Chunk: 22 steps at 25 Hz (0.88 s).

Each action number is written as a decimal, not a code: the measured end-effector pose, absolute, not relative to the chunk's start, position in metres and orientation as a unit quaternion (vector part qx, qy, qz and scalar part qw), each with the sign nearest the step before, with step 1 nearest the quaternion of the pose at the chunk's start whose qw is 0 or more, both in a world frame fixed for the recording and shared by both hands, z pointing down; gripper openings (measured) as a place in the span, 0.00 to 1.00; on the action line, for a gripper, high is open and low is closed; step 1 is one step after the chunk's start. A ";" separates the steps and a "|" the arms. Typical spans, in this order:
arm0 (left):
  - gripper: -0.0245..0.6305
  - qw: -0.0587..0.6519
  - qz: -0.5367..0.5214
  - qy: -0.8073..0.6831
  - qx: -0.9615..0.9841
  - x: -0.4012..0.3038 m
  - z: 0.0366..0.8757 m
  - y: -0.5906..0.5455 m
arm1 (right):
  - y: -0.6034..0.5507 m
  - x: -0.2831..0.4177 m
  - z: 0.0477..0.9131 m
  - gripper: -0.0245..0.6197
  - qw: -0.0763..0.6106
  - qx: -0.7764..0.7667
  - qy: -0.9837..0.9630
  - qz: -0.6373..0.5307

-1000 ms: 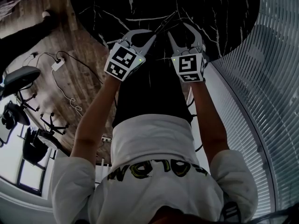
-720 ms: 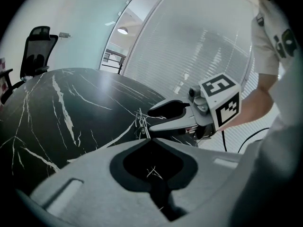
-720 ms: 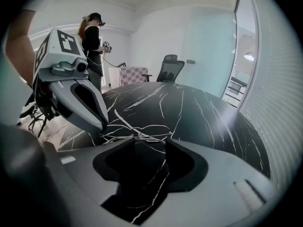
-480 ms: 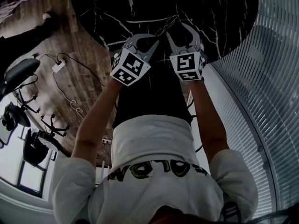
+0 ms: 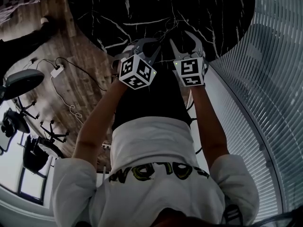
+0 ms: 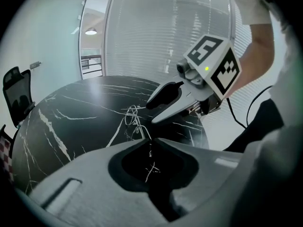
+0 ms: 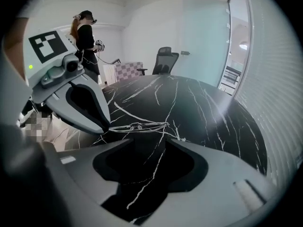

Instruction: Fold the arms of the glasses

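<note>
jaws of left gripper [image 6: 150, 138] — tips together, pinched on one end of the thin wire glasses [image 6: 132, 118]. jaws of right gripper [image 7: 153, 141] — apart, nothing between; glasses just beyond them. glasses rest on black marble table [image 7: 208, 112], near its edge.

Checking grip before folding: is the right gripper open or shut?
Open: the right gripper shows jaws well apart, glasses just ahead.
</note>
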State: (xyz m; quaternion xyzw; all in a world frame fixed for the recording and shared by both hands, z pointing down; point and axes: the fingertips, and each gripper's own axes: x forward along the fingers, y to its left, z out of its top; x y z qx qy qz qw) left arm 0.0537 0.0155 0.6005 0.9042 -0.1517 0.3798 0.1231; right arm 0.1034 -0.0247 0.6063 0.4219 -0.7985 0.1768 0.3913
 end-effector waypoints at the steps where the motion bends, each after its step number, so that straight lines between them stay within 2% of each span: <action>1: 0.08 0.124 0.381 -0.150 0.904 0.055 0.601 0.017 | -0.022 0.106 0.605 0.36 0.387 0.425 -0.798 0.181; 11: 0.09 0.136 0.359 -0.172 0.907 0.060 0.575 0.010 | -0.004 0.131 0.545 0.35 0.332 0.446 -0.803 0.214; 12: 0.09 0.143 0.353 -0.177 0.908 0.059 0.565 0.012 | -0.001 0.131 0.533 0.34 0.323 0.446 -0.806 0.215; 15: 0.08 0.151 0.331 -0.200 0.910 0.052 0.532 0.005 | -0.008 0.126 0.493 0.17 0.286 0.445 -0.824 0.202; 22: 0.04 0.187 0.238 -0.261 0.916 0.038 0.432 -0.004 | -0.016 0.096 0.391 0.04 0.199 0.433 -0.859 0.187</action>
